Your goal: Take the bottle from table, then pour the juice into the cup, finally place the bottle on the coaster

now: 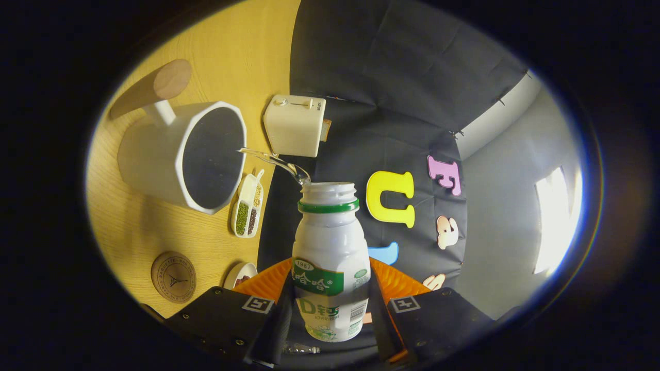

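Observation:
My gripper is shut on a small white bottle with a green neck ring and green label, held between both fingers and tipped over sideways above the table. A thin clear stream runs from its open mouth into the big white cup with a wooden handle, which stands on the wooden table just beyond the bottle's mouth. The round wooden coaster lies on the table close to the fingers, on the cup's near side.
A cream toaster stands past the cup near the table's edge. A small white divided dish of beans lies between cup and bottle. A little white bowl sits by the coaster.

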A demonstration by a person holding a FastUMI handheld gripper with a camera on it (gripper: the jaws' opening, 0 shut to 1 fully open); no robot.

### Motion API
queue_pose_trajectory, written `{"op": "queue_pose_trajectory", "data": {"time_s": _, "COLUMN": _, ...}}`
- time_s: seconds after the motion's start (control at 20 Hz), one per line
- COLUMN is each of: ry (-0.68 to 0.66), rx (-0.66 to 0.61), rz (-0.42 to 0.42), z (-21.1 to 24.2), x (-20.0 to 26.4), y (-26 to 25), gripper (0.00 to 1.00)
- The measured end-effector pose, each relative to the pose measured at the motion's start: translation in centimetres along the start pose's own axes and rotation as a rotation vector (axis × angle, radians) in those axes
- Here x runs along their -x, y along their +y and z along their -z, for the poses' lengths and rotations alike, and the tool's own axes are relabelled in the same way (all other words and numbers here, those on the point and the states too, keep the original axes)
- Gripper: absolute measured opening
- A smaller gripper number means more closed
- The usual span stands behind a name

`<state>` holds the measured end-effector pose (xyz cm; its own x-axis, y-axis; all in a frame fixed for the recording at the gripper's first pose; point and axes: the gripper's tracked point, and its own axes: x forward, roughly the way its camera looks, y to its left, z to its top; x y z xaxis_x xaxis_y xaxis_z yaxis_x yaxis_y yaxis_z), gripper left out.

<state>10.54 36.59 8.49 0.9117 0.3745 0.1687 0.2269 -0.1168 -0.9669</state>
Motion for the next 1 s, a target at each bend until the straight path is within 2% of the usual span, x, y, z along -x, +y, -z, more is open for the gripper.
{"op": "queue_pose_trajectory", "data": {"time_s": 1.0, "ry": -0.02, "rx": 0.035, "rz": 0.019, "z": -0.15, "x": 0.27, "y": -0.03, "gripper": 0.67}}
